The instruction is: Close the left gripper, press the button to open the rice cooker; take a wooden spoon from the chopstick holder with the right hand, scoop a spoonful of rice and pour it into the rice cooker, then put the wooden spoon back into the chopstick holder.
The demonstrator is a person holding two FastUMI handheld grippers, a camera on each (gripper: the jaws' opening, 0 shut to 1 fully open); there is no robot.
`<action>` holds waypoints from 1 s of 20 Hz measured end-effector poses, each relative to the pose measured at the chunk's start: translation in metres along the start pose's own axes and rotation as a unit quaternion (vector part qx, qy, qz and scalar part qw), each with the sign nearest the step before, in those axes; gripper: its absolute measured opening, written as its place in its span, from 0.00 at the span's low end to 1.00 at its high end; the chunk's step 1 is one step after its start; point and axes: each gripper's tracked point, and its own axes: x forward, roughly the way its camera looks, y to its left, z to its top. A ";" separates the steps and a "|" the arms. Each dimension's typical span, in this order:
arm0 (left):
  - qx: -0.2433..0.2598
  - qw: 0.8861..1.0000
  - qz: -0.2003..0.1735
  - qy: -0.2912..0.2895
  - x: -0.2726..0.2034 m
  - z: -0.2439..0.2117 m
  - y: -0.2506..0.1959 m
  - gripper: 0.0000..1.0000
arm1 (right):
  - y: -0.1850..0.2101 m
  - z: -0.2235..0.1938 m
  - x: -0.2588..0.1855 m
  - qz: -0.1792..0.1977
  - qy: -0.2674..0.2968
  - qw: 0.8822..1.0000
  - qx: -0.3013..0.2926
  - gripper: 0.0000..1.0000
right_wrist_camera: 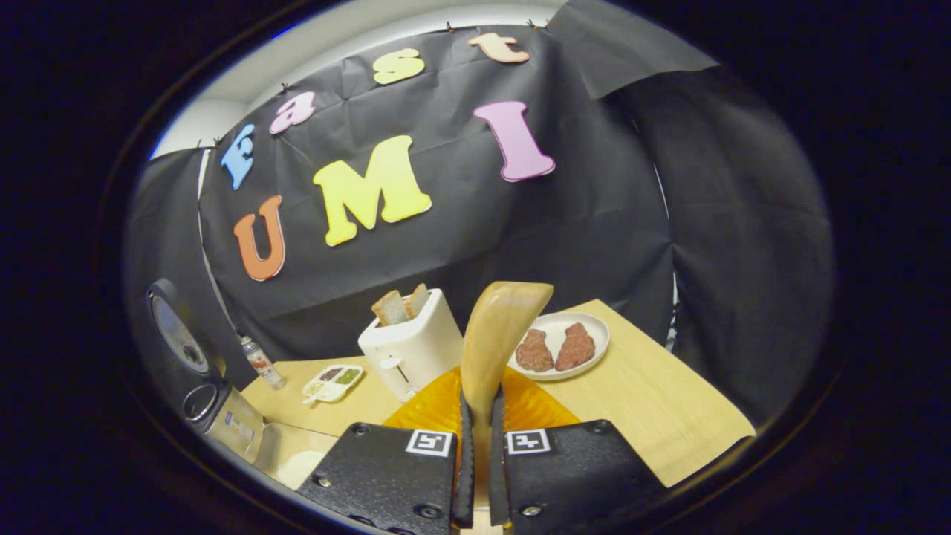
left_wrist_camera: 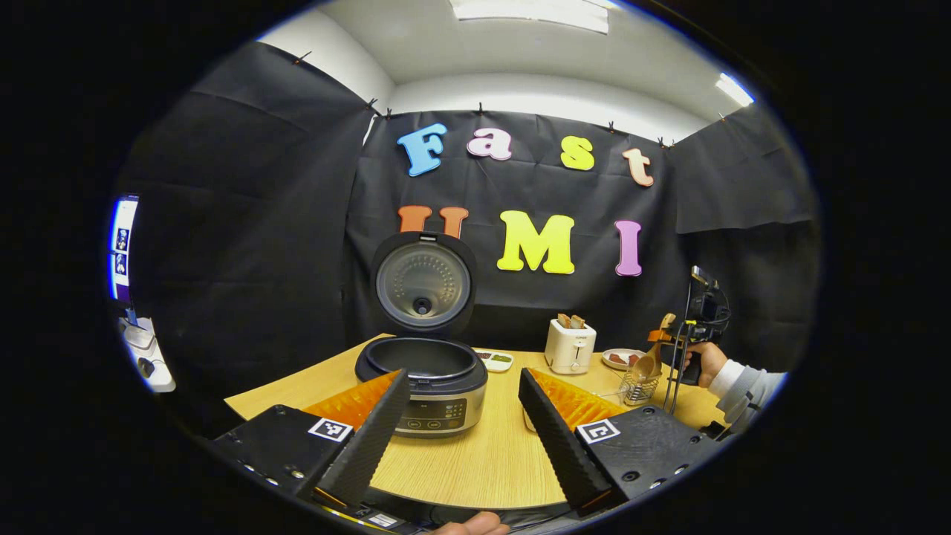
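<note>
Standing open on the wooden surface (left_wrist_camera: 475, 461), the rice cooker (left_wrist_camera: 431, 386) has its lid raised. The left hand-held gripper (left_wrist_camera: 464, 423) hovers released before it. The right hand-held gripper (right_wrist_camera: 479, 453) is clenched on the wooden spoon (right_wrist_camera: 498, 334), above the chopstick holder (left_wrist_camera: 640, 386), near the toaster (right_wrist_camera: 412, 345).

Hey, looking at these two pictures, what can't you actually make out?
- Rice cooker pot contents: left gripper view, hidden by its rim.
- Rice cooker panel buttons: left gripper view, too small.
- Wooden spoon handle: right gripper view, hidden between the right tongs.
- Chopstick holder contents: left gripper view, too small.
- Rice container: right gripper view, cut off by the edge.
</note>
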 end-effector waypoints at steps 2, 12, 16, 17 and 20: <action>0.008 1.000 -0.002 0.003 -0.004 -0.001 -0.001 0.94 | 0.016 0.012 -0.011 0.006 -0.012 1.000 -0.014 0.13; 0.010 1.000 0.015 0.014 -0.028 -0.007 0.021 0.94 | 0.118 0.018 -0.046 0.065 -0.028 0.997 -0.042 0.13; 0.006 1.000 0.022 0.006 -0.035 -0.003 0.032 0.94 | 0.146 0.000 -0.041 0.076 -0.019 0.996 -0.052 0.13; 0.006 1.000 0.025 0.005 -0.036 -0.004 0.035 0.94 | 0.151 -0.007 -0.038 0.077 -0.014 0.995 -0.054 0.13; 0.006 1.000 0.027 0.008 -0.038 -0.008 0.041 0.94 | 0.164 -0.032 -0.027 0.080 0.001 0.995 -0.060 0.13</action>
